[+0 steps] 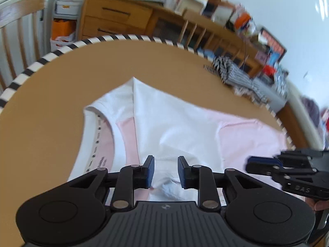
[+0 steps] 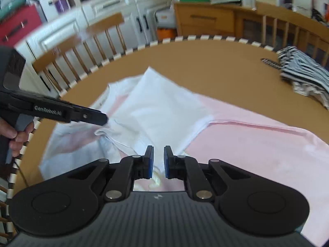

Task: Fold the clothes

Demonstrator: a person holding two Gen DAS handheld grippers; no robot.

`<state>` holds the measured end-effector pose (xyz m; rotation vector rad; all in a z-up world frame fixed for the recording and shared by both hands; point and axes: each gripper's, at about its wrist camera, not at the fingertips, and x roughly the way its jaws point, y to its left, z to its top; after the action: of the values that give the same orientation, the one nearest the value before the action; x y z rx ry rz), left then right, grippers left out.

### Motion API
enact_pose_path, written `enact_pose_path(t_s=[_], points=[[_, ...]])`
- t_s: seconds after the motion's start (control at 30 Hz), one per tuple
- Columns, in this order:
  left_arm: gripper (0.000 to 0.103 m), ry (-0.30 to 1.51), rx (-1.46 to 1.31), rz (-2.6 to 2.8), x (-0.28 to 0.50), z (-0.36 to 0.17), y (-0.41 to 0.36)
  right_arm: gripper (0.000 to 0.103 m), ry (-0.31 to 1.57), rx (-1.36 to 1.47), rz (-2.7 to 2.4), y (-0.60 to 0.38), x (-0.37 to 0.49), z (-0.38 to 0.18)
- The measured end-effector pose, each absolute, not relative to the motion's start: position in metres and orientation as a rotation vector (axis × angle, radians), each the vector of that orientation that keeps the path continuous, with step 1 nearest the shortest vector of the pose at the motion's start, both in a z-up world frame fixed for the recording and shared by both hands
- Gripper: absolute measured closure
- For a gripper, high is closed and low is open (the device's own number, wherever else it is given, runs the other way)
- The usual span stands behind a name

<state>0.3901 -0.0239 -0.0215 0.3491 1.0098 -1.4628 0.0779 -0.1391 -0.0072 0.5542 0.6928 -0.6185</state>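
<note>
1. Shirt [image 1: 176, 123], pink and white, lies spread across the tan desk [image 1: 61, 86], its white sleeve folded in over the pink body; we judge we are midway through the first side fold.
2. Our left gripper [image 1: 165, 171] hangs over the white fabric near the sleeve hem, its fingers [image 1: 151, 168] parted with a clear gap and nothing between them that we can see.
3. Our right gripper [image 2: 158, 161] sits just beside it over the same bunched edge, fingers [image 2: 149, 161] closer together but with a narrow gap between them; cloth shows below the gap, and we cannot tell whether any is pinched.
4. Next, we think, both grippers must settle on a fresh edge, likely the far side or the hem, close on a single layer and carry it across without dragging the folded sleeve loose.
5. Hard to read: the near hem of the shirt is hidden under both gripper bodies, and the right part runs out of the right wrist view.
6. A striped pile [image 2: 304, 74] lies well apart at the desk's far right corner; blur keeps us from telling how many garments it holds.
</note>
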Motion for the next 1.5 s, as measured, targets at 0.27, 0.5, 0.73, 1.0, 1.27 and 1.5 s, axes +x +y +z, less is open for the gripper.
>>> enact_pose_path(t_s=[0.27, 0.5, 0.73, 1.0, 1.27, 1.5], points=[[0.062, 1.120, 0.226, -1.212, 0.409, -0.013, 0.109, 0.089, 0.549, 0.830, -0.849, -0.062, -0.098, 0.007], [0.060, 1.258, -0.091, -0.952, 0.406, -0.058, 0.180, 0.087, 0.398, 1.033, -1.053, 0.010, -0.204, -0.015], [0.060, 1.258, -0.105, -0.938, 0.399, -0.062, 0.185, 0.082, 0.157, 1.420, -1.227, 0.079, -0.269, -0.044], [0.058, 1.267, -0.031, -0.923, 0.386, -0.058, 0.176, 0.069, -0.007, 1.709, -1.295, 0.115, -0.246, -0.075], [0.053, 1.286, 0.015, -0.842, 0.380, -0.053, 0.159, 0.070, -0.033, 1.767, -1.503, 0.106, -0.207, -0.079], [0.049, 1.308, -0.011, -0.761, 0.381, -0.052, 0.148, 0.066, 0.063, 1.711, -1.632, 0.085, -0.182, -0.072]])
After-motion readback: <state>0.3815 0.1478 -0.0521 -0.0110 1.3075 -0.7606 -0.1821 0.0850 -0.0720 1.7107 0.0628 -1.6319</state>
